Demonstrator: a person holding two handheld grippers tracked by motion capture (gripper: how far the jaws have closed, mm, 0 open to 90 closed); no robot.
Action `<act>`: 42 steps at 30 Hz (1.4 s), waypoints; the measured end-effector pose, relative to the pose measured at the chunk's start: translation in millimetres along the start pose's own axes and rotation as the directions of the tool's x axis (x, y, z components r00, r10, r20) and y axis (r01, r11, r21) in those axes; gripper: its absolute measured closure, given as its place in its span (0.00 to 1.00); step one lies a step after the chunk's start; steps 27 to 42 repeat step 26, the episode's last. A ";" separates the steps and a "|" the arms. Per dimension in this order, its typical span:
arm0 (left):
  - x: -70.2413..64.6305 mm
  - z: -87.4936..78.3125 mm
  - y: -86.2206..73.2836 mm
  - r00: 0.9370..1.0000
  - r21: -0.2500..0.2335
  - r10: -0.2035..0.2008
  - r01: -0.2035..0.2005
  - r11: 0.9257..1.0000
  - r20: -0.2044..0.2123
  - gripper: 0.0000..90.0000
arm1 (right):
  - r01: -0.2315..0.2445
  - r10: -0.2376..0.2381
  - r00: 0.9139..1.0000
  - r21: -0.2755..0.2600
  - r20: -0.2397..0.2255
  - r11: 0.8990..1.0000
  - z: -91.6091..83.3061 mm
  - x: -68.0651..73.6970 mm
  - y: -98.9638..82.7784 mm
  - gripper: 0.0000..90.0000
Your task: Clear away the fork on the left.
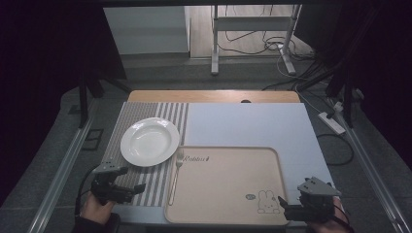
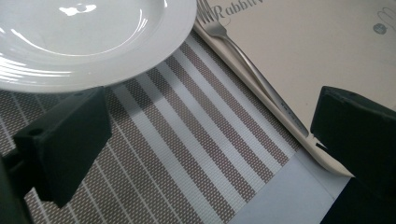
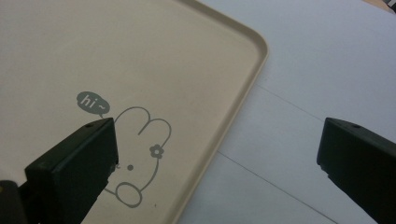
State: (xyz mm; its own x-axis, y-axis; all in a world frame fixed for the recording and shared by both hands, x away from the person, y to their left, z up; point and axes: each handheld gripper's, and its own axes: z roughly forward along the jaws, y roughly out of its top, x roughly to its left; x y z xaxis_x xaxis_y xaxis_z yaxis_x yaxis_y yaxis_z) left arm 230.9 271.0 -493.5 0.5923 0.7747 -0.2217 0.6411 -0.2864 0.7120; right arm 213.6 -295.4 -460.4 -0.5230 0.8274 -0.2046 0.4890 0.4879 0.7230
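Both grippers were wide open and held nothing: the left gripper (image 1: 127, 188) near the fork (image 1: 175, 175), the right gripper (image 1: 286, 208) farther away.

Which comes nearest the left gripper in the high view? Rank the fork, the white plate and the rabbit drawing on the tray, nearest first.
From the left gripper:
1. Fork, just to its right, on the tray's left edge.
2. White plate, beyond it on the striped mat; nearly as close.
3. Rabbit drawing, across the tray near the right gripper.
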 end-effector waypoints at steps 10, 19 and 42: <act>-0.5 -10.5 -7.2 0.999 -0.017 -0.008 0.007 1.000 -0.031 0.00 | -0.001 0.001 1.000 0.001 0.000 1.000 0.2 0.0 0.1 0.00; -2.9 -17.5 -12.8 0.999 -0.019 0.006 -0.007 1.000 -0.054 0.00 | -0.001 0.001 1.000 0.001 0.001 1.000 0.1 0.2 0.1 0.00; -3.8 -17.7 -13.3 0.998 -0.009 0.015 -0.015 1.000 -0.054 0.00 | 0.004 -0.004 1.000 0.005 0.003 1.000 0.8 0.3 0.4 0.00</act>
